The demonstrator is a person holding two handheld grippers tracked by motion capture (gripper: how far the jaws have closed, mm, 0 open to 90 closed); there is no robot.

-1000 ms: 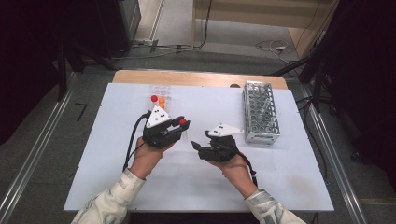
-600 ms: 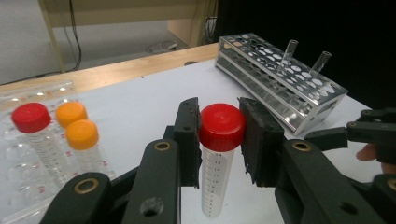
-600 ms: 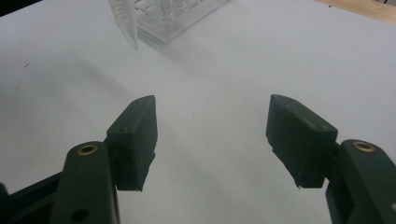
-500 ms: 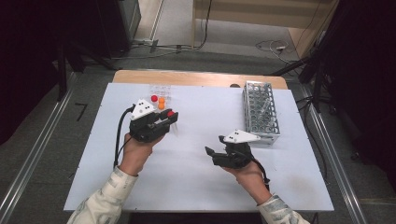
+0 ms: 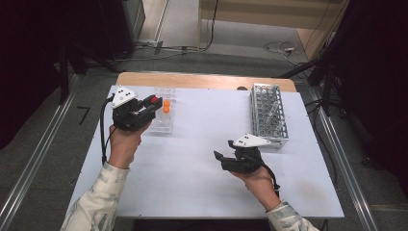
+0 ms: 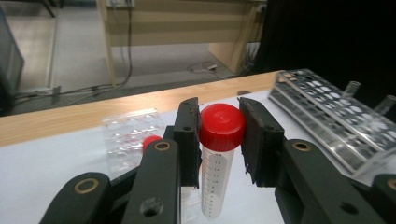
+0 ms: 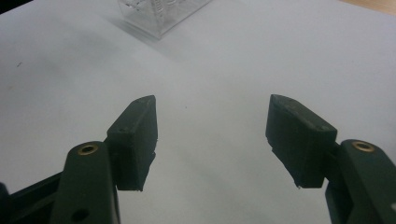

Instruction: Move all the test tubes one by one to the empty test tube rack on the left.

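My left gripper [image 5: 152, 104] is held above the table's far left and is shut on a clear graduated tube with a red cap [image 6: 218, 140], the pads pressing on the cap's sides. The cap [image 5: 155, 100] shows red at the jaw tips in the high view. Just beyond it stands a clear plastic rack [image 5: 161, 121] holding two orange-capped tubes [image 5: 166, 106]; in the left gripper view that rack [image 6: 126, 133] holds a red-capped tube [image 6: 150, 141]. My right gripper [image 5: 223, 149] hovers low over the table's right middle, open with nothing between its fingers [image 7: 212, 121].
A metal wire tube rack [image 5: 269, 114] stands at the far right of the white table [image 5: 192, 183], right behind the right gripper; it appears at the right of the left gripper view [image 6: 327, 109]. A wooden strip [image 5: 202, 79] runs along the far edge.
My left hand has carried the red-capped tube left and away, up beside the clear rack. The right hand has shifted to the right, toward the metal rack, jaws still open.
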